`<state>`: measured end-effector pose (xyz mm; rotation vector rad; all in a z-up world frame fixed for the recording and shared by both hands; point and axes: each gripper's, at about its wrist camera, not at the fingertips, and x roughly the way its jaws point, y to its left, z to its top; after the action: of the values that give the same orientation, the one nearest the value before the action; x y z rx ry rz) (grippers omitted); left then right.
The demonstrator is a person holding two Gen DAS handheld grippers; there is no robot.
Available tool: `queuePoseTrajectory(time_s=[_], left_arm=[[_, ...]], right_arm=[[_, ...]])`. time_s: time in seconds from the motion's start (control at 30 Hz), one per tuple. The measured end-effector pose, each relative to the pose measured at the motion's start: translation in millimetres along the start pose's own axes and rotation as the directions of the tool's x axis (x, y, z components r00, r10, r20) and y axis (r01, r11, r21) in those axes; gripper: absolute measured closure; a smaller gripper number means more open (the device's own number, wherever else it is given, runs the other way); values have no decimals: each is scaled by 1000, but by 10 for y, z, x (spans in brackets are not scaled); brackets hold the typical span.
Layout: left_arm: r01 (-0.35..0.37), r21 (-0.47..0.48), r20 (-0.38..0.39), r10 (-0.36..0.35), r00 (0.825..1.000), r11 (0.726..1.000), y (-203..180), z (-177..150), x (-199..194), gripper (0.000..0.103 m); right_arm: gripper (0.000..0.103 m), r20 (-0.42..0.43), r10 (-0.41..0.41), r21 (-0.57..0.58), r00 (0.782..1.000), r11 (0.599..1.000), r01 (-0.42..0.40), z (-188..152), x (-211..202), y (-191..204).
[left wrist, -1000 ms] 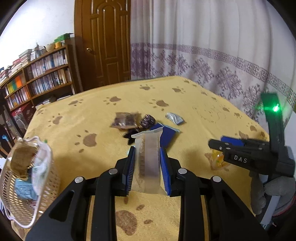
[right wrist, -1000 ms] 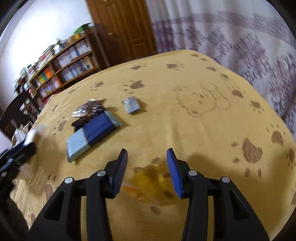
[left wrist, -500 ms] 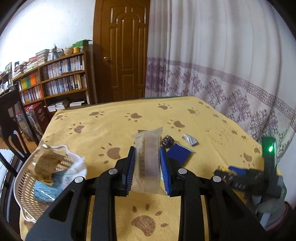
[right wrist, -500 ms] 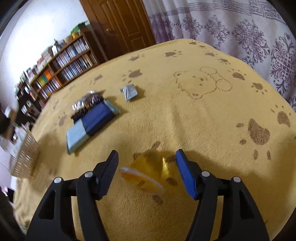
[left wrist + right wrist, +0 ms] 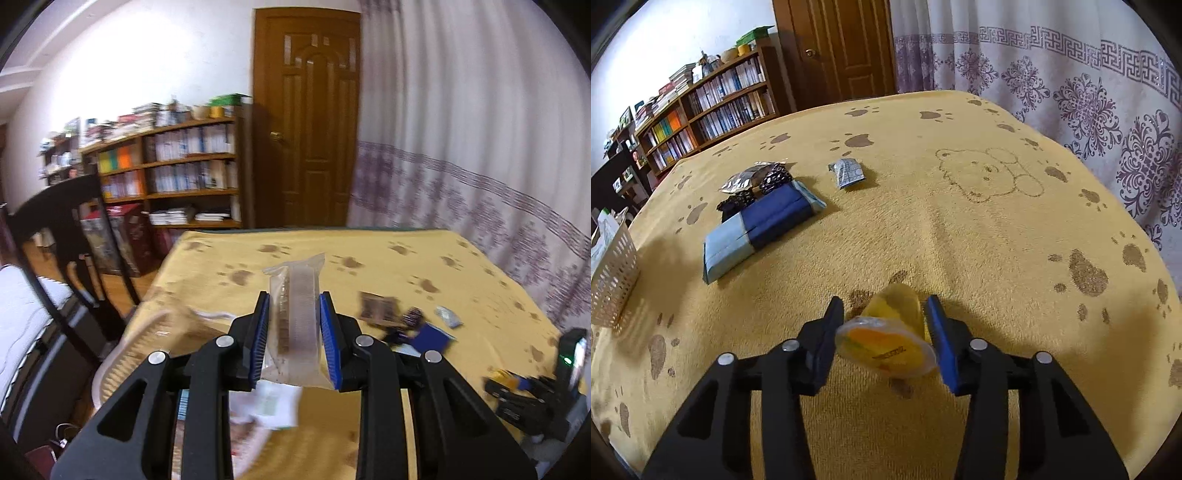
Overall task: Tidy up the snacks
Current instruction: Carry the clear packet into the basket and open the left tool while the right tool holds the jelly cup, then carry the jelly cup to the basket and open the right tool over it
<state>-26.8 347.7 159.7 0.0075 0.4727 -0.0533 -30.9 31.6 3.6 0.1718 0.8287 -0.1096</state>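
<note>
Snacks were partly sorted: a few packets already lay in the white basket (image 5: 122, 354) below the left claw (image 5: 293, 332), which clenched a clear wafer pack (image 5: 295, 325), while the right claw (image 5: 886, 332) straddled a yellow jelly cup (image 5: 890, 332), grip uncertain, with four packets (image 5: 764, 218) waiting ahead.

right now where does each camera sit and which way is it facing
Left wrist: on the left gripper, facing the door and bookshelf across the table; its fingers clamp a clear packet above the basket; the right gripper shows low right.
Right wrist: on the right gripper, facing across the table; its fingers flank a jelly cup.
Shared: blue pack, basket.
</note>
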Motion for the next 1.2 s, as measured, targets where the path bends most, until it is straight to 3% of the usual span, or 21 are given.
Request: queuePoseTrajectory(time_s=[0.17, 0.27, 0.43, 0.57, 0.8, 0.9, 0.97, 1.2], left_arm=[[-104, -67, 20, 106, 994, 992, 427, 78, -57, 76], [-195, -116, 21, 199, 980, 974, 733, 116, -91, 76], [-256, -195, -3, 260, 966, 947, 1095, 121, -111, 75], [-259, -225, -13, 263, 965, 939, 1239, 110, -151, 74], [-204, -214, -5, 208, 978, 955, 1155, 126, -119, 74], [-207, -218, 6, 214, 977, 954, 1140, 128, -157, 52], [-208, -225, 15, 216, 976, 952, 1162, 130, -185, 43], [-194, -249, 70, 217, 974, 949, 1255, 169, -395, 35]], right_arm=[[59, 7, 29, 5, 1000, 1000, -29, -7, -26, -21], [59, 18, 49, -1, 999, 999, -49, -10, -54, -6], [59, 17, 91, -1, 996, 996, -91, -14, -89, 50], [59, 19, 108, -11, 994, 994, -108, -18, -123, 116], [59, 34, 130, -11, 991, 991, -130, -5, -205, 149], [59, 33, 153, -6, 988, 988, -152, 8, -233, 160], [59, 33, 166, -6, 986, 986, -166, 23, -251, 178], [59, 41, 245, -25, 969, 969, -244, 101, -399, 351]])
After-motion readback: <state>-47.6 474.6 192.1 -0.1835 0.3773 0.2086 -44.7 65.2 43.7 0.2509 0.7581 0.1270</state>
